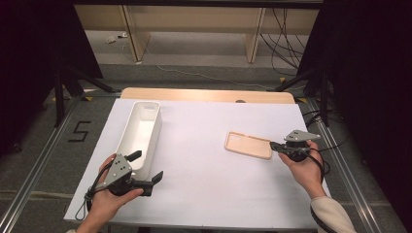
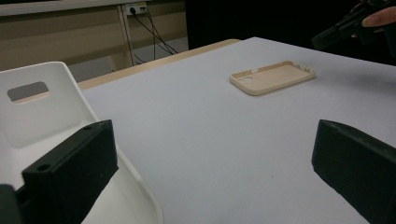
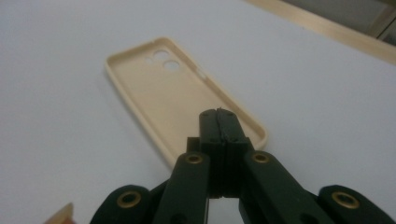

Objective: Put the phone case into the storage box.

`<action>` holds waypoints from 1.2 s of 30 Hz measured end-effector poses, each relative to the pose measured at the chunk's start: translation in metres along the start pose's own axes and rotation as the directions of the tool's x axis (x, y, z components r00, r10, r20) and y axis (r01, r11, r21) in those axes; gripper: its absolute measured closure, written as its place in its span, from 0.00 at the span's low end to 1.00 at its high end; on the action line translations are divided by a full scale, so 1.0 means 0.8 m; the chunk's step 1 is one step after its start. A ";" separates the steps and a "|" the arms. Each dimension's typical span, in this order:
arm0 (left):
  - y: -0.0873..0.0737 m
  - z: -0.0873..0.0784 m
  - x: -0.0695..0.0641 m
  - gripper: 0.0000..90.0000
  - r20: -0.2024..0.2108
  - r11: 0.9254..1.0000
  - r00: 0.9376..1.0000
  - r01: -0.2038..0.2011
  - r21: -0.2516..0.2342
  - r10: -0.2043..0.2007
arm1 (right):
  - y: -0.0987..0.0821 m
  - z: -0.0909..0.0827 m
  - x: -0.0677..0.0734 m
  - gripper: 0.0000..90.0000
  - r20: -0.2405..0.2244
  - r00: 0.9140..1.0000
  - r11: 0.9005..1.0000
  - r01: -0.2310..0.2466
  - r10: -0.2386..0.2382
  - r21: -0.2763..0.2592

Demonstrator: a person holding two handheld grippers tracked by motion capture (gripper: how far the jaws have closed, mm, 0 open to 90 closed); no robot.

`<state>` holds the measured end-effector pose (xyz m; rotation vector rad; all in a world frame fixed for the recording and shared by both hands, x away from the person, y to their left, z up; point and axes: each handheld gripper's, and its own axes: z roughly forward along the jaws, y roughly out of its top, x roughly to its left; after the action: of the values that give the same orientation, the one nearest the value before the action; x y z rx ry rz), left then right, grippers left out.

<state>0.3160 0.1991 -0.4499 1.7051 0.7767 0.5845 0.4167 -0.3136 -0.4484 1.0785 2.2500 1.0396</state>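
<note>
My right claw [image 1: 275,145] is pressed fully together, its tips over the near end of the beige phone case [image 1: 248,144], which lies open side up at three o'clock on the desk [image 1: 204,170]. My left claw [image 1: 145,167] gapes wide beside the white bin [image 1: 141,131] at nine o'clock.

The high view looks forward and down from above the person's side, taking in the whole white table [image 1: 204,160] and the floor beyond. The left gripper view sits low at the table's near left, facing across it past the white tray [image 2: 42,112]. The right gripper view hangs close above the phone case [image 3: 173,100], which all three share.
</note>
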 end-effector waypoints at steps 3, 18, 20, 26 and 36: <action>0.000 -0.001 0.000 0.00 -0.003 1.000 1.000 0.001 0.006 -0.001 | -0.004 0.010 -0.008 1.00 0.008 1.000 0.998 -0.009 0.009 0.058; 0.000 0.000 -0.001 0.00 -0.001 1.000 1.000 0.005 0.006 -0.005 | -0.001 0.039 -0.006 1.00 -0.024 0.998 0.982 0.063 -0.059 0.179; 0.000 0.000 -0.001 0.00 -0.001 1.000 1.000 0.003 0.005 -0.003 | -0.002 0.042 -0.004 1.00 -0.015 0.998 0.986 0.061 -0.060 0.158; 0.000 0.001 -0.002 0.00 0.009 1.000 1.000 0.001 -0.002 -0.001 | -0.001 0.047 0.000 1.00 -0.030 0.998 0.978 0.065 -0.061 0.198; 0.000 0.001 -0.003 0.00 0.009 1.000 1.000 0.003 -0.002 -0.003 | 0.001 0.051 0.007 1.00 -0.049 0.997 0.970 0.075 -0.065 0.232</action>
<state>0.3150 0.1970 -0.4498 1.7034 0.7717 0.5750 0.4404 -0.2906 -0.4735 1.0691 2.4722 0.7896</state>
